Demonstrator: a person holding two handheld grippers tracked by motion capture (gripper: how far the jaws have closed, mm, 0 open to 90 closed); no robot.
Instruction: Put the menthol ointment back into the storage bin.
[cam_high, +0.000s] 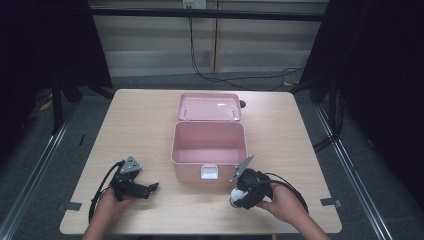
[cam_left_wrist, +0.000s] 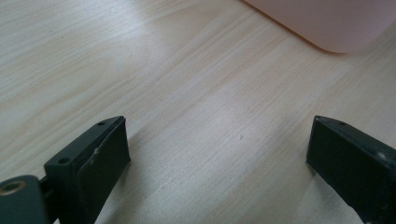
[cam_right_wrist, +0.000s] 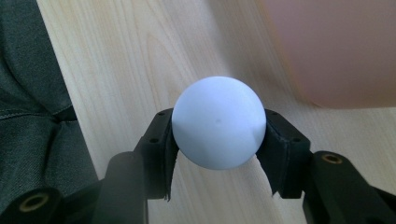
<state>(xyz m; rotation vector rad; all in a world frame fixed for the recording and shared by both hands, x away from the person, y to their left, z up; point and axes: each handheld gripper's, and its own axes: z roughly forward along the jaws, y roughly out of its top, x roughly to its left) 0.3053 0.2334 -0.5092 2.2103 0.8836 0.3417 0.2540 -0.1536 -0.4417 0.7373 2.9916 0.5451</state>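
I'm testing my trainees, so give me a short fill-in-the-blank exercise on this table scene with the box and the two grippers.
1. The right gripper is shut on a white ____.
2. The pink box stands with its lid ____.
3. The left gripper has its jaws ____, with bare table between them.
4. Inside, the box is ____.

Missing words: ball; open; open; empty

Ball (cam_right_wrist: 218, 122) beside box (cam_right_wrist: 336, 51), on table (cam_right_wrist: 130, 60)

Light wooden bench (cam_high: 145, 125) carrying an open pink box (cam_high: 209, 150) at its middle, lid (cam_high: 209, 106) lying flat behind the box.
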